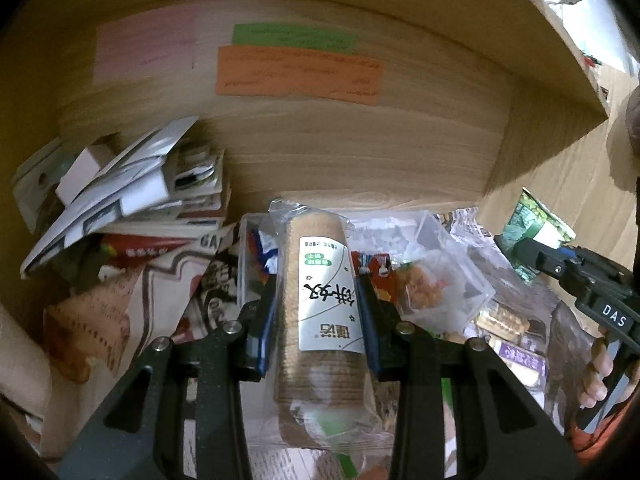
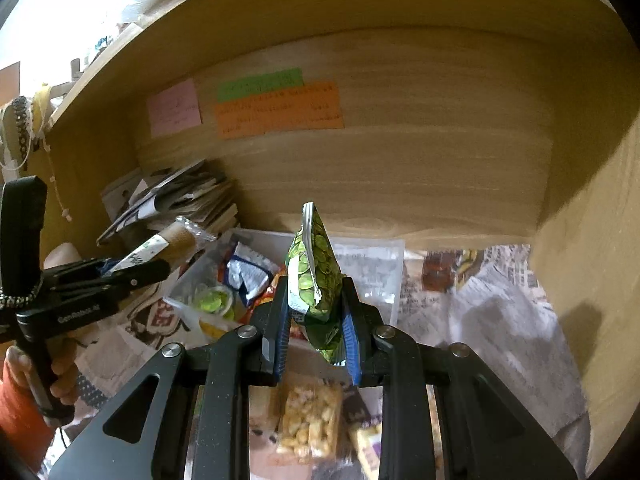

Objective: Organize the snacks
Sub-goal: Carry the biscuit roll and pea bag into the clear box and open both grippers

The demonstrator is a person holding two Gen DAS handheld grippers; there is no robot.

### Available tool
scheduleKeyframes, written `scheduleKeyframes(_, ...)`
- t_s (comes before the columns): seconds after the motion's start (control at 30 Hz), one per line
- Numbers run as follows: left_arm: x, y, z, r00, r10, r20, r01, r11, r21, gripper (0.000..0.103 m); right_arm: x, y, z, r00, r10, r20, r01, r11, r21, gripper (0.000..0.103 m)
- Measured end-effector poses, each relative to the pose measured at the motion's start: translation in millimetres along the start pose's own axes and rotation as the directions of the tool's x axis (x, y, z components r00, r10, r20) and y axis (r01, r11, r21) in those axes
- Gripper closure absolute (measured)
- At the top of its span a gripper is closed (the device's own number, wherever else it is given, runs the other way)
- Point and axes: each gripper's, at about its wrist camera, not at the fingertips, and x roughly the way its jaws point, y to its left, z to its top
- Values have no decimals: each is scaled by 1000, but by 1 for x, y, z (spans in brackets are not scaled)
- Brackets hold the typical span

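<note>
Our left gripper jaws clench the biscuit roll; our right gripper jaws clench the green packet, above the box.

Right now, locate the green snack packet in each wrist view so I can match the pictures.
Left wrist view: green snack packet at the right edge, held in the right gripper.
Right wrist view: green snack packet at the centre, upright between the blue pads.
Shared landmark: orange sticky note on the wooden back wall.
</note>
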Motion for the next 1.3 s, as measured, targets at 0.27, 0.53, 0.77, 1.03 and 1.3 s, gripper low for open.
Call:
scheduleKeyframes(0.27,29,-5,16,1000,-8,-13,9,1000,11,67,32,4,14,999,-8,-37,7,1000,-26,82)
scheduleKeyframes(0.53,56,-11,27,998,-27,-54,28,999,19,67,71,2,15,993,-12,-116,8,999,-38,82)
scheduleKeyframes(0.77,82,-16,33,993,-48,-105,49,999,11,67,103,-4,11,979,-17,-202,12,999,-29,82)
scheduleKeyframes(1.03,108,-15,35,985,-41,-169,37,999,-24,67,119,-4,3,966,-13,-257,7,1000,-22,81)
scheduleKeyframes(1.3,86,-13,39,995,-3,-96,4,1000,9,64,114,5,4,969,-26,-247,14,999,-52,68)
